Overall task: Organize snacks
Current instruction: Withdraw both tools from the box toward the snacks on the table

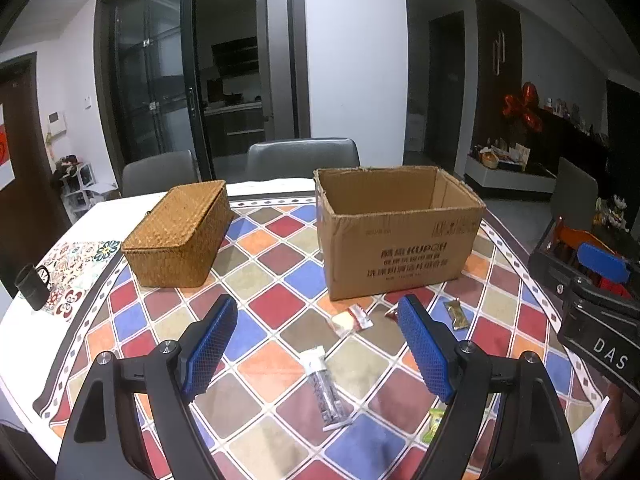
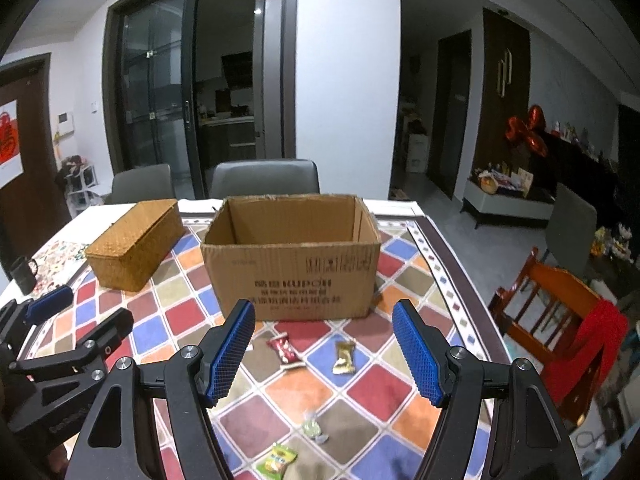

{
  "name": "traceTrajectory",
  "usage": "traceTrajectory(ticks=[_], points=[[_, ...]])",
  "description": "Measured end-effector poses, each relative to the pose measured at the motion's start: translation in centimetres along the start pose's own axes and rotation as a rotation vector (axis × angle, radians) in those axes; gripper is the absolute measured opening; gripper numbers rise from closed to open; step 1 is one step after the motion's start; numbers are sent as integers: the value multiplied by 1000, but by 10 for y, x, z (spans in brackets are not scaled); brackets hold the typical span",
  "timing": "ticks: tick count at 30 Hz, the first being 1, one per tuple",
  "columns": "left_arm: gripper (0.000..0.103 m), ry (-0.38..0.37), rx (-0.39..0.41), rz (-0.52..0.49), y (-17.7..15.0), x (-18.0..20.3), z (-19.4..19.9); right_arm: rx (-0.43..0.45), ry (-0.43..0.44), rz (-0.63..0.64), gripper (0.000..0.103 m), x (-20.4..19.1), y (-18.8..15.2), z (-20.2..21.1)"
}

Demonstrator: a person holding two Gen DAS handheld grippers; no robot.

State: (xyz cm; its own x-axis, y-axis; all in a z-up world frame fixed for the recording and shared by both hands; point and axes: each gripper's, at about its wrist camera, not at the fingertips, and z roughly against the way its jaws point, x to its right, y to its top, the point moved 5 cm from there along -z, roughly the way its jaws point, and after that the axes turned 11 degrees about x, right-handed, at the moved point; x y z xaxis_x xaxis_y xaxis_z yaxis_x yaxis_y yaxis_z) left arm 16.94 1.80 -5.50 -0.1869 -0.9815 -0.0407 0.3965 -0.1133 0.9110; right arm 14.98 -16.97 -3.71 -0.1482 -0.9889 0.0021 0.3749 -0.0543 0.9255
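Note:
An open cardboard box (image 1: 396, 236) (image 2: 296, 256) stands at the table's middle-back; what it holds is hidden. Loose snack packets lie in front of it: a clear packet of dark pieces (image 1: 326, 390), a white-and-red packet (image 1: 352, 320), a gold packet (image 1: 456, 314) (image 2: 345, 357), a red packet (image 2: 285, 350), a green packet (image 1: 434, 424) (image 2: 278, 458) and a small pale-green candy (image 2: 314, 429). My left gripper (image 1: 318, 344) is open and empty above the clear packet. My right gripper (image 2: 324, 350) is open and empty above the red and gold packets.
A lidded wicker basket (image 1: 178, 232) (image 2: 134, 242) sits left of the box. A black mug (image 1: 32, 286) stands at the table's left edge. Grey chairs (image 1: 302, 156) are behind the table; a wooden chair (image 2: 560, 312) with red cloth is on the right.

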Motion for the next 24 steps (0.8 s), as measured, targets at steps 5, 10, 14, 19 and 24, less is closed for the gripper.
traceTrajectory(ticks=[5,10,14,19,24], points=[[82,6,-10,-10,-15,-4,2,-24,-32,-21,72,-3,-21,4],[82,1,-29,-20,-29,-7,-2,-54,-57,-47,72,-5,-40,6],[82,-1,-46,-18,-41,-11,-5,-71,-74,-54,72,-7,-53,8],[82,-2,-67,-13,-54,-13,-10,-92,-88,-57,72,-11,-68,6],[82,-3,-88,-16,-65,-13,-17,-118,-106,-55,72,-13,-82,3]])
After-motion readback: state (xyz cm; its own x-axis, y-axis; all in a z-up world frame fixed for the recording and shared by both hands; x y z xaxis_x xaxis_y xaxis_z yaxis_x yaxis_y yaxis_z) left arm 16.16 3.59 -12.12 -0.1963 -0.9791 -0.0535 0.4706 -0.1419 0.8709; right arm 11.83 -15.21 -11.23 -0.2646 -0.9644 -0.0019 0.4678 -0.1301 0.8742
